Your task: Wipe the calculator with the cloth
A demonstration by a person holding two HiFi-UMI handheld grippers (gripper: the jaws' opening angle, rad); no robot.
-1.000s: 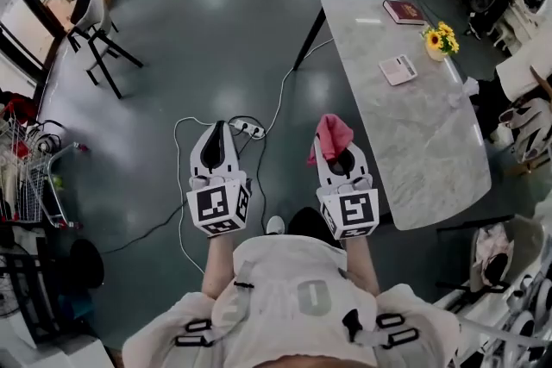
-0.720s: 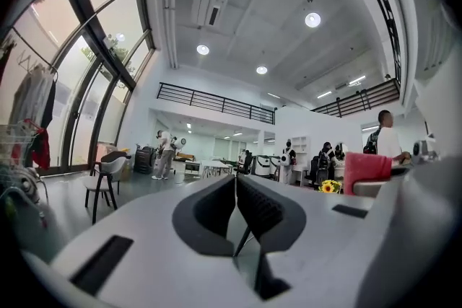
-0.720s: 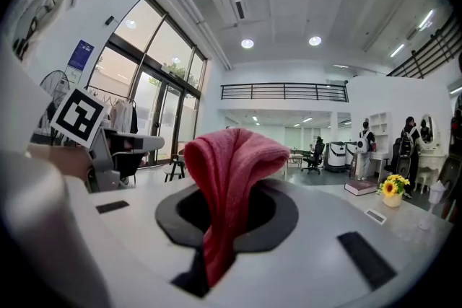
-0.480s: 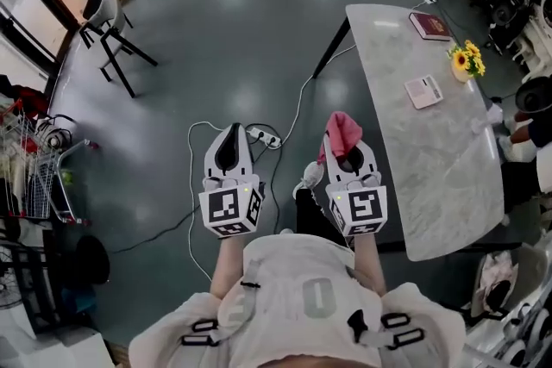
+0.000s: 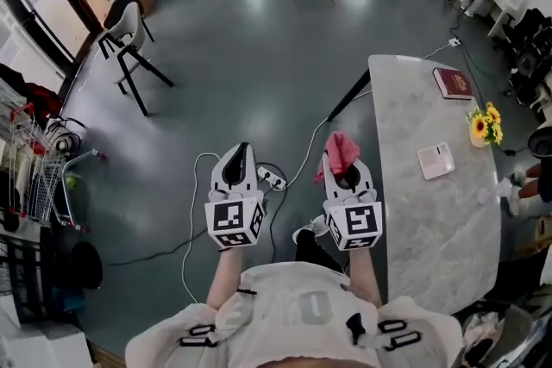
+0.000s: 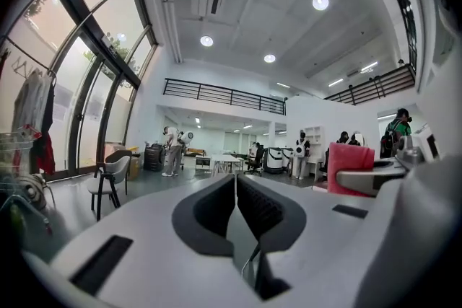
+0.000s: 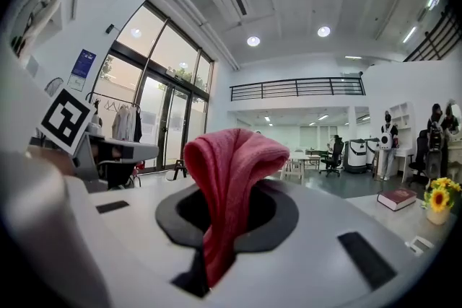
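Note:
A folded pink cloth (image 5: 337, 153) (image 7: 231, 184) is pinched in my right gripper (image 5: 344, 169) (image 7: 229, 209), which is shut on it and held level over the floor, left of the marble table (image 5: 431, 228). The white calculator (image 5: 435, 160) lies on that table near its right edge, well apart from both grippers. My left gripper (image 5: 240, 161) (image 6: 236, 205) is shut with nothing between its dark pads, level beside the right one. From the left gripper view the cloth (image 6: 351, 166) shows at the right.
On the table stand a small pot of yellow flowers (image 5: 486, 127) (image 7: 438, 203) and a dark red book (image 5: 453, 83) (image 7: 397, 198). A power strip with white cables (image 5: 270, 178) lies on the floor below the grippers. A chair (image 5: 129, 34) stands far left, a cart (image 5: 39, 177) at the left edge.
Both grippers and the person have moved across the floor along the table; the table and calculator now sit farther right and lower in the head view. The cloth stays gripped.

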